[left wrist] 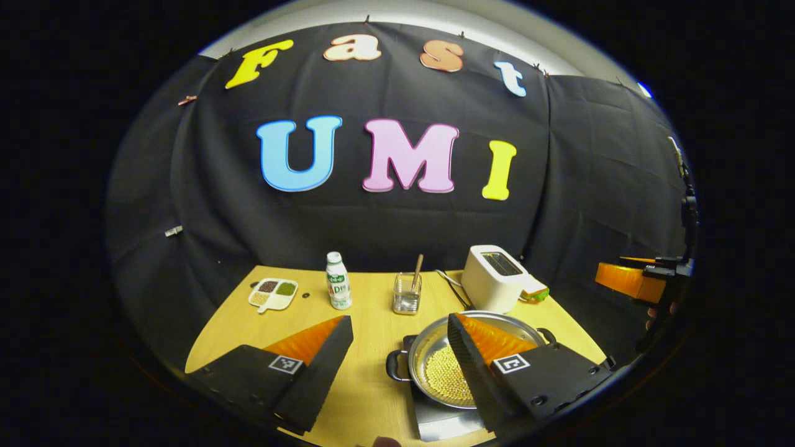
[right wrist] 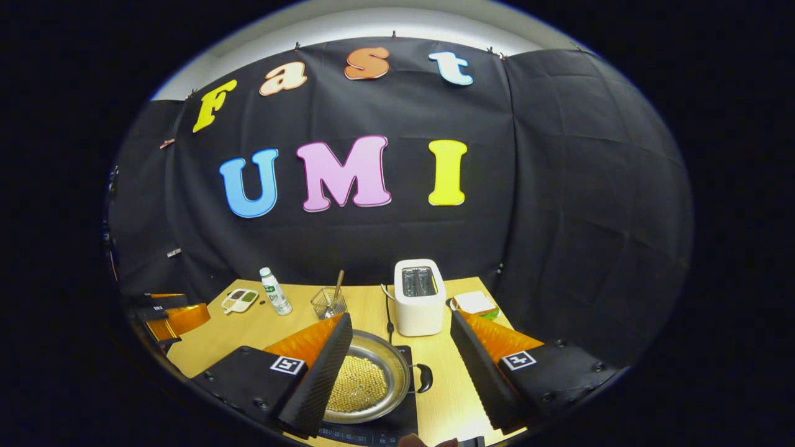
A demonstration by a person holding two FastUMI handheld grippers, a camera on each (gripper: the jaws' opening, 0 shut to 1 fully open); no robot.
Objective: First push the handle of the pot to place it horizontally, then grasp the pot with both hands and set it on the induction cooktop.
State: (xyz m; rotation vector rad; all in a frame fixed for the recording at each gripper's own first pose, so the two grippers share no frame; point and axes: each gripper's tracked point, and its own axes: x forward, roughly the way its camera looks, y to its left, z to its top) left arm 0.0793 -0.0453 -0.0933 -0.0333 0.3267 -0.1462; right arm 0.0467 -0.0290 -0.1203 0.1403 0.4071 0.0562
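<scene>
Left gripper view: the left hand-held gripper [left wrist: 400,335] hangs above the counter [left wrist: 372,385] with its fingers wide apart and nothing between them. The pot [left wrist: 438,366] lies ahead and to its right, partly behind the right finger, and seems already to sit on the dark cooktop [left wrist: 435,422]. Its 2 loop handles point out sideways, 1 on the near-left at [left wrist: 395,366]. Farther ahead stand a bottle [left wrist: 338,280], a glass [left wrist: 407,293] and a toaster [left wrist: 494,278], all well apart from the pot. The right hand-held gripper [left wrist: 630,279] shows far off to the right.

Right gripper view: the right hand-held gripper [right wrist: 400,335] is likewise wide open and empty. The pot [right wrist: 366,385] lies low and to its left, half hidden by the left finger, its right handle [right wrist: 423,377] between the 2 fingers. The toaster [right wrist: 420,297] stands just beyond. Each gripper looks about equally near its own handle; nothing blocks either.
</scene>
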